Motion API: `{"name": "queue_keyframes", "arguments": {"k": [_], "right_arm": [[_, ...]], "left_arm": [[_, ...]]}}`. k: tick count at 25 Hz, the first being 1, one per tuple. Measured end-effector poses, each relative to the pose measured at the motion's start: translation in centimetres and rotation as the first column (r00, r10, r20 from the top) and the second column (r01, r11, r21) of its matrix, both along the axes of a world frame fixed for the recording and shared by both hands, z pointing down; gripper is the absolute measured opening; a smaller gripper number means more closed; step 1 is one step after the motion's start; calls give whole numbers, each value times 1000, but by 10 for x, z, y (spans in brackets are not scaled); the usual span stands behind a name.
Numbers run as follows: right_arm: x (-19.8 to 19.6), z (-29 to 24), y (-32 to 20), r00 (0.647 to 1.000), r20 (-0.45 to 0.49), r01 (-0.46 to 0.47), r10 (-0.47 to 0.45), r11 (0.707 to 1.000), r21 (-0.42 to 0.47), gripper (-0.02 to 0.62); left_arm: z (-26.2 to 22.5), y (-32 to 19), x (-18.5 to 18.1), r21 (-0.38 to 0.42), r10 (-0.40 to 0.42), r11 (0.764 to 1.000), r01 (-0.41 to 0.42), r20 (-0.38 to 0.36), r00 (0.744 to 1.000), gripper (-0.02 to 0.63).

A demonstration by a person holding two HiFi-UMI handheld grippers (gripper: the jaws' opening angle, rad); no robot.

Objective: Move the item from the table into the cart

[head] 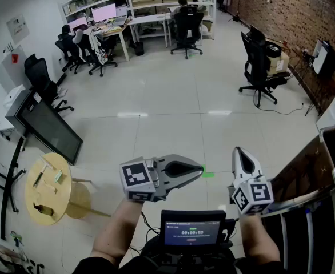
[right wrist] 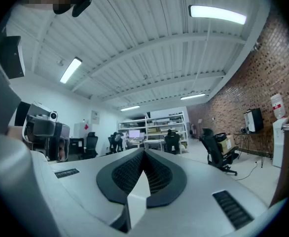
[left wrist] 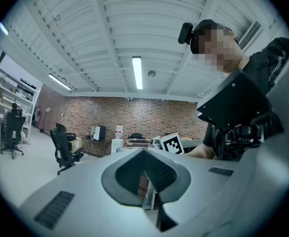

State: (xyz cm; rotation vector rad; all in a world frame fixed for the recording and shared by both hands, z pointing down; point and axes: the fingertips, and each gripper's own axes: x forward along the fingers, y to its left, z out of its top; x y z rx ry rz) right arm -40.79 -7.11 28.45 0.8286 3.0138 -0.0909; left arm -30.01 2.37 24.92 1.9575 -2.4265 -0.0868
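Both claws are hanging mid-air, left gripper [head: 199,169] and right gripper [head: 240,153] each pinched together on nothing. The small items [head: 42,209] are sitting on the round table [head: 48,192], well apart from the cart [head: 313,196]. With several pieces there, I'm worrying about a wrong pick.

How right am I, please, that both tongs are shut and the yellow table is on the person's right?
The left tongs and right tongs are shut, but the head view shows the yellow table on the person's left.
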Motion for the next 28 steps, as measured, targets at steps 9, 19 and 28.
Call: {"name": "queue_keyframes", "arguments": {"k": [9,19,28], "right_arm": [[-39,8,208,990,-3,143,-143,990,-4,-14],[-80,4,421,890,8,455,-455,890,-5,-14],[-96,13,583,673,-10,740,-740,673,14,-15]], "left_arm": [[13,192,-33,-8,-178,984,178,-5,984,-15],[7,370,-62,28,-544,839,544,4,839,-15],[15,498,-60,46,-846,529,847,-43,531,-14]]}}
